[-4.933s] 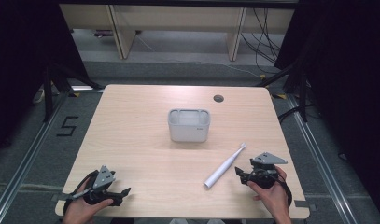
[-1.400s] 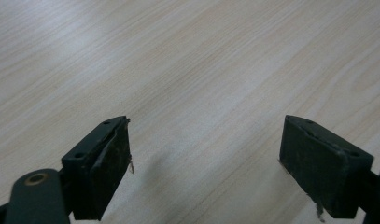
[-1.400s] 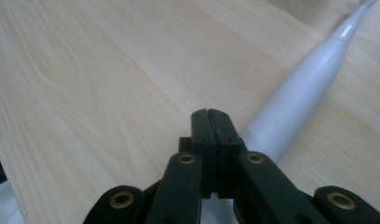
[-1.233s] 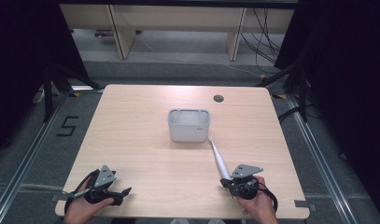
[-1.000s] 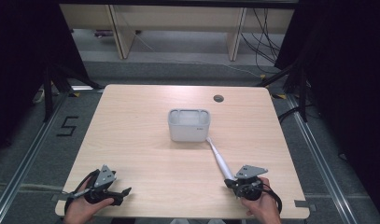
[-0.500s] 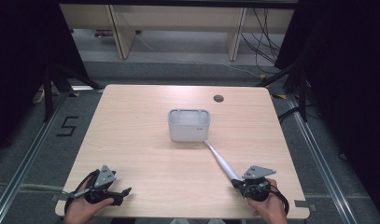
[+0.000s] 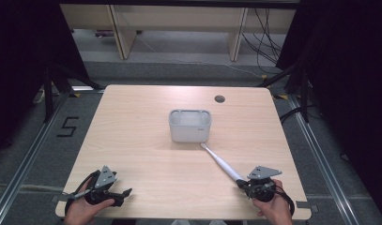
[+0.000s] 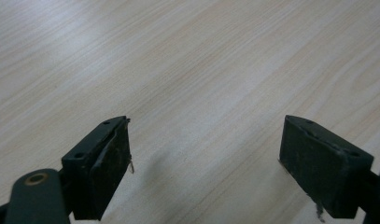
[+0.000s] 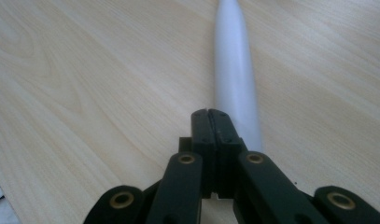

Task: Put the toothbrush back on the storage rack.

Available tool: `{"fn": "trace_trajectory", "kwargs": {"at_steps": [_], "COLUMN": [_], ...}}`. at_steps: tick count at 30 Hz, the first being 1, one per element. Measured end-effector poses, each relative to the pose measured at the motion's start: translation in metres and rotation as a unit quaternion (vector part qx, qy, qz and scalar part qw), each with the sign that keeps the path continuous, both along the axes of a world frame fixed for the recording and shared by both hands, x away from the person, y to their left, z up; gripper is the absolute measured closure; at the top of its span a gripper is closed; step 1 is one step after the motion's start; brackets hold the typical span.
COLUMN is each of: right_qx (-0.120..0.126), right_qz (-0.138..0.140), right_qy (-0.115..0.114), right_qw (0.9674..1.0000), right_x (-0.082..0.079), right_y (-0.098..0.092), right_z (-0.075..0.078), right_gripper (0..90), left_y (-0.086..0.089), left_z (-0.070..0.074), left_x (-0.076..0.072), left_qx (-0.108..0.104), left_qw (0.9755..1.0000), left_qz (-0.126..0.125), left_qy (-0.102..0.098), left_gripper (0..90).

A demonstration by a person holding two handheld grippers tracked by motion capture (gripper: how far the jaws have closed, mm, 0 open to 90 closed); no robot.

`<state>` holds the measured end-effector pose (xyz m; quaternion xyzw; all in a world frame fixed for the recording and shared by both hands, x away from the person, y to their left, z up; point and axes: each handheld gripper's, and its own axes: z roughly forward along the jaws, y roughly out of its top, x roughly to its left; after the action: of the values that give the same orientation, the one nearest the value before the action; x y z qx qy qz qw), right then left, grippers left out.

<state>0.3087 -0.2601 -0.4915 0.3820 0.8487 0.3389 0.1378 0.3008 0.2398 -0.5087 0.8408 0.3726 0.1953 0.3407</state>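
High view: we hold the toothbrush [image 7: 221, 163] by its thick end in our right gripper [image 7: 241, 183], jaws pinched on it, its thin tip touching or just short of the holder [image 7: 190, 132] at mid-table. The left gripper [image 7: 125, 192] rests spread and empty. The end grip could let the brush swing, knock the rim and miss. The holder's 2 compartments look empty.

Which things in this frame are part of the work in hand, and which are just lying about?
In use:
- white toothbrush, handle end clamped in the right gripper, head toward the container
- grey container, mid-table

Lying about or idle:
- left gripper, fingers open with nothing between them, near the table's front edge
- round grommet hole in the table
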Motion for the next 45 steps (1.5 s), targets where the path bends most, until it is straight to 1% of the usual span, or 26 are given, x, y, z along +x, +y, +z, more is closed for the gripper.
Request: {"fn": "trace_trajectory", "kwargs": {"at_steps": [5,6,8,9,14,16,17,18,19,22,25,27,29,30,31,32,33,34,35,37,40,41,42,43,44,45], "right_qx": [0.001,-0.003,0.004,-0.003,-0.008,-0.004,0.005,0.007,0.008,0.02,0.014,0.015,0.011,0.006,0.002,0.002,-0.004,-0.015,-0.015,-0.021,-0.025,-0.024,-0.026,-0.034,-0.029,-0.037], "right_qz": [-0.008,-0.002,-0.017,-0.003,0.0,0.007,-0.004,-0.004,0.005,0.002,0.012,-0.003,0.001,0.0,0.0,0.0,0.006,0.007,0.007,0.0,0.003,-0.004,0.001,0.002,-0.012,-0.007], "right_qy": [0.015,0.011,0.02,0.009,0.006,0.0,0.012,0.008,-0.006,-0.008,-0.024,-0.019,-0.034,-0.035,-0.017,-0.017,-0.032,-0.021,-0.021,-0.005,-0.008,0.004,0.006,0.011,0.026,0.03], "right_qw": [0.9999,0.9999,0.9996,1.0,0.9999,1.0,0.9999,0.9999,0.9999,0.9998,0.9996,0.9997,0.9994,0.9994,0.9998,0.9998,0.9995,0.9997,0.9997,0.9998,0.9996,0.9997,0.9996,0.9994,0.9992,0.9989], "right_x": [-0.001,0.0,-0.002,0.0,0.001,0.002,0.0,0.0,0.001,-0.002,0.002,0.0,0.003,0.005,0.005,0.005,0.008,0.012,0.012,0.019,0.025,0.026,0.03,0.035,0.035,0.039], "right_y": [-0.001,-0.001,0.0,-0.002,-0.003,-0.004,-0.002,-0.003,-0.003,0.001,0.002,0.003,0.004,0.005,0.007,0.007,0.008,0.01,0.01,0.015,0.017,0.019,0.019,0.021,0.024,0.023], "right_z": [0.001,0.0,0.0,0.0,0.001,0.001,0.002,0.003,0.004,0.008,0.011,0.014,0.02,0.022,0.024,0.024,0.025,0.026,0.026,0.027,0.028,0.028,0.029,0.029,0.029,0.03], "right_gripper": [90.0,89.9,89.9,89.9,89.9,88.7,87.9,87.2,86.1,82.2,76.1,70.0,64.7,62.8,61.1,61.1,59.4,57.4,57.4,55.5,54.5,54.0,53.7,53.3,52.9,52.2], "left_y": [0.0,0.0,0.0,0.0,0.0,0.002,0.002,0.002,0.002,0.002,0.002,0.003,0.003,0.003,0.003,0.003,0.003,0.003,0.003,0.003,0.003,0.003,0.004,0.003,0.001,0.003], "left_z": [0.0,0.0,0.0,0.0,0.0,0.001,0.001,0.002,0.002,0.001,0.001,0.001,0.001,0.001,0.001,0.001,0.002,0.002,0.002,0.002,0.002,0.002,0.003,0.002,0.001,0.002], "left_x": [0.0,0.0,0.0,0.0,0.0,0.0,0.0,0.0,0.0,0.0,0.0,0.0,0.0,0.0,0.0,0.0,0.0,0.0,0.0,0.0,0.0,0.0,0.0,0.0,0.0,0.0], "left_qx": [0.004,0.004,0.004,0.004,0.001,0.016,0.016,0.019,0.015,0.015,0.015,0.016,0.015,0.015,0.015,0.015,0.015,0.017,0.018,0.017,0.015,0.014,0.017,0.014,-0.001,0.015], "left_qw": [1.0,1.0,1.0,1.0,1.0,0.9999,0.9999,0.9998,0.9999,0.9999,0.9999,0.9999,0.9999,0.9999,0.9999,0.9999,0.9999,0.9999,0.9998,0.9999,0.9999,0.9999,0.9998,0.9999,1.0,0.9999], "left_qz": [-0.001,-0.001,-0.001,0.0,0.0,-0.004,-0.005,-0.004,-0.002,-0.003,-0.002,-0.003,0.0,0.0,-0.001,-0.001,-0.004,-0.002,-0.003,-0.003,-0.002,-0.002,-0.002,-0.002,0.004,-0.004], "left_qy": [0.0,0.0,-0.001,0.0,0.001,0.004,0.003,0.006,0.006,0.004,0.003,0.005,0.005,0.004,0.003,0.003,0.004,0.002,0.002,0.002,0.003,0.004,0.007,0.002,0.0,0.002], "left_gripper": [15.8,15.8,15.8,15.8,15.8,15.8,15.8,15.8,15.8,15.8,15.8,15.8,15.8,15.8,15.8,15.8,15.8,15.8,15.8,15.8,15.8,15.8,15.8,15.8,15.8,15.8]}}
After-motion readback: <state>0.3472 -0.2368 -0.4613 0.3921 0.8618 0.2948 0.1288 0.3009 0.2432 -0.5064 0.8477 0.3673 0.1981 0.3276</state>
